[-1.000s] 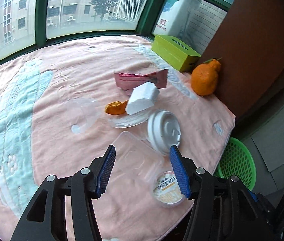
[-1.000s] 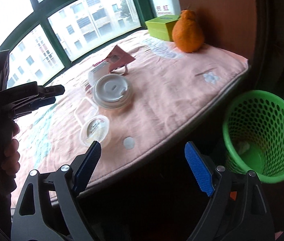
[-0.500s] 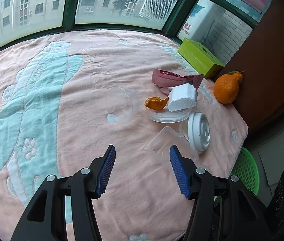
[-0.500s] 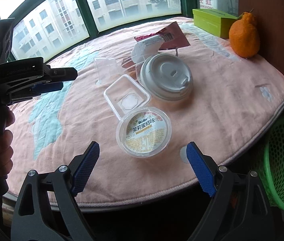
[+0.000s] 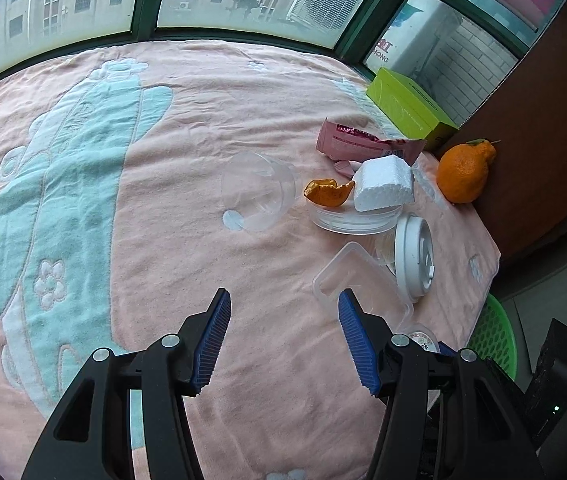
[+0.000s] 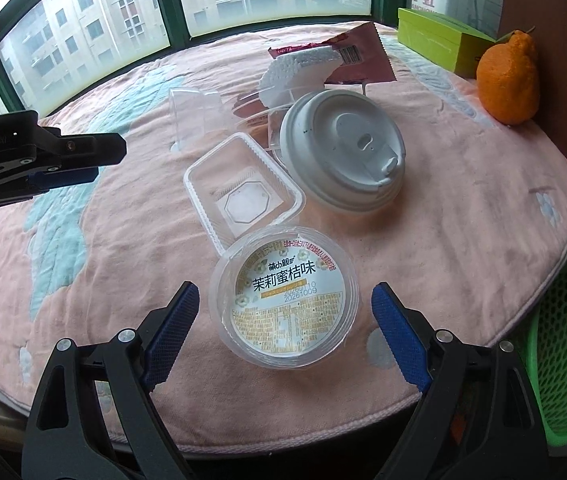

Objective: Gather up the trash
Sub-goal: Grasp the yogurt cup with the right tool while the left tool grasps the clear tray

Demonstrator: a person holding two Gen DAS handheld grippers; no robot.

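**Right fingers framing a labelled pudding cup at the desk edge, before any grasp**

The labelled clear cup (image 6: 285, 298) is shown lying on the pink towel (image 6: 483, 184) near the front edge of the desk, its printed face turned up. It is bracketed by the right gripper (image 6: 285, 336), whose fingers (image 6: 171, 332) are spread wide to either side of it, apart from its rim; nothing is held. This spread is judged to be set for closing across the cup's width. Just behind the cup, a clear rectangular tray (image 6: 243, 192) lies touching it, and a white cup lid (image 6: 343, 152) leans against other clear packaging. Farther back are seen a foam block (image 6: 299, 72), a red wrapper (image 6: 359, 56), a clear tumbler (image 5: 257, 192) on its side and a piece of orange peel (image 5: 327, 192). The green basket (image 6: 563, 356) stands below the desk edge to the right, presumably the place for the trash. The left gripper (image 5: 281, 336) is held over bare towel, fingers open and empty, apparently kept out of the way.
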